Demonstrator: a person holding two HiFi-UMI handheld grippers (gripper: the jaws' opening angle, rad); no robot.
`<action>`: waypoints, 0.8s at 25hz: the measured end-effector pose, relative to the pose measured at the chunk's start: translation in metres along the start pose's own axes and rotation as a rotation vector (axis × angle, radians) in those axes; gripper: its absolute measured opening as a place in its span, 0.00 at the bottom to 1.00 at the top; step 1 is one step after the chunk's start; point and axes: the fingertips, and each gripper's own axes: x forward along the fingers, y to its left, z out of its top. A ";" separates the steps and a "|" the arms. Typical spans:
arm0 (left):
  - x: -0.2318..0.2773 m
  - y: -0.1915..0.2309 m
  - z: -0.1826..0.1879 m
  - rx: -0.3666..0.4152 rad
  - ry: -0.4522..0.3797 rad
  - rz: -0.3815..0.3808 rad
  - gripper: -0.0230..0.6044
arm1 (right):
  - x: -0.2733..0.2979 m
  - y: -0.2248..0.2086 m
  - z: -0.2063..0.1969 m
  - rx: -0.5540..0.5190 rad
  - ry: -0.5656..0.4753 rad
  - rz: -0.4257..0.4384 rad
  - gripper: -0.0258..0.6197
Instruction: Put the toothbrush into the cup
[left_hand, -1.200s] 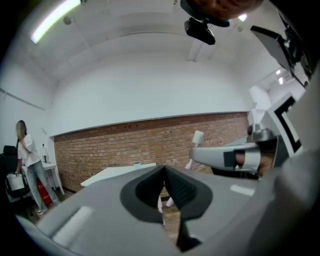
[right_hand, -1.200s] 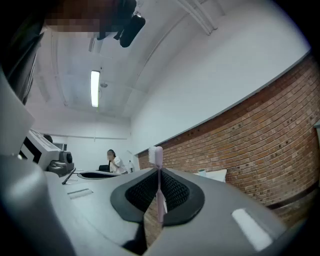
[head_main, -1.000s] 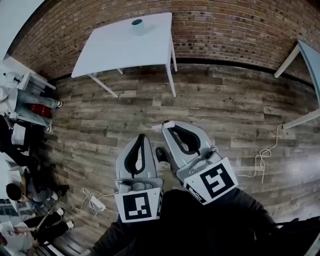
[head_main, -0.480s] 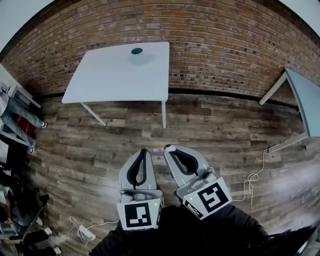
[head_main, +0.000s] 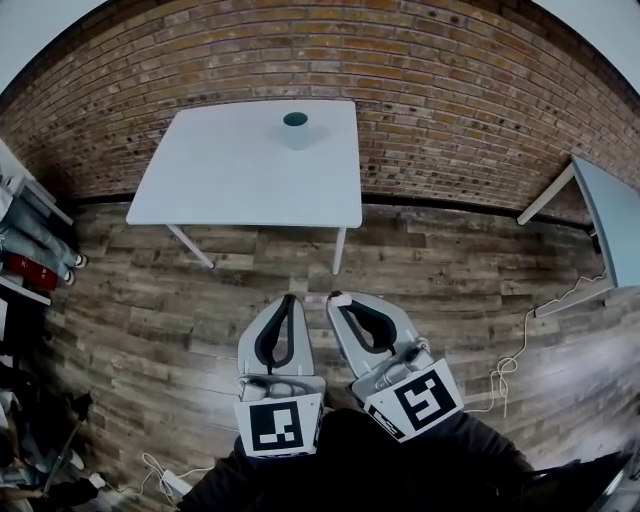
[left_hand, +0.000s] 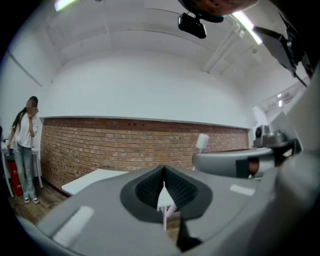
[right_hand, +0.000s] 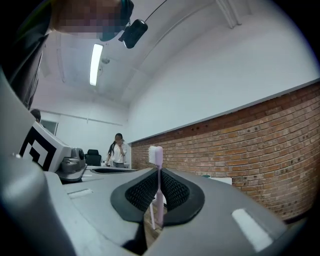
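Observation:
The pale pink toothbrush (right_hand: 159, 192) stands upright in my right gripper (right_hand: 158, 172), which is shut on its handle; the bristle head (right_hand: 155, 154) sticks up above the jaws. In the head view that white head (head_main: 340, 298) shows at the right gripper (head_main: 340, 302). The left gripper (head_main: 288, 300) is beside it, shut with nothing in it (left_hand: 164, 170). Both point level toward the white table (head_main: 230, 170) ahead. The teal-rimmed cup (head_main: 295, 127) stands near the table's far edge by the brick wall, and appears small in the right gripper view (right_hand: 207, 176).
Wooden floor lies between me and the table. A second table (head_main: 608, 215) stands at the right, with a white cable (head_main: 510, 368) on the floor near it. Shelves (head_main: 22, 240) are at the left. A person (left_hand: 25, 150) stands by the left wall.
Both grippers have been carried forward side by side toward the white table, which now sits lower and larger in the head view. The toothbrush stays held in the right gripper.

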 end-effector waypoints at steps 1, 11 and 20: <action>0.004 0.007 0.001 0.000 -0.002 0.001 0.05 | 0.006 0.001 0.001 -0.005 0.002 -0.003 0.06; 0.048 0.010 -0.011 0.010 0.025 -0.056 0.05 | 0.034 -0.032 -0.010 0.029 0.020 -0.050 0.06; 0.121 0.015 -0.017 0.026 0.058 -0.046 0.05 | 0.079 -0.087 -0.021 0.063 0.028 -0.032 0.06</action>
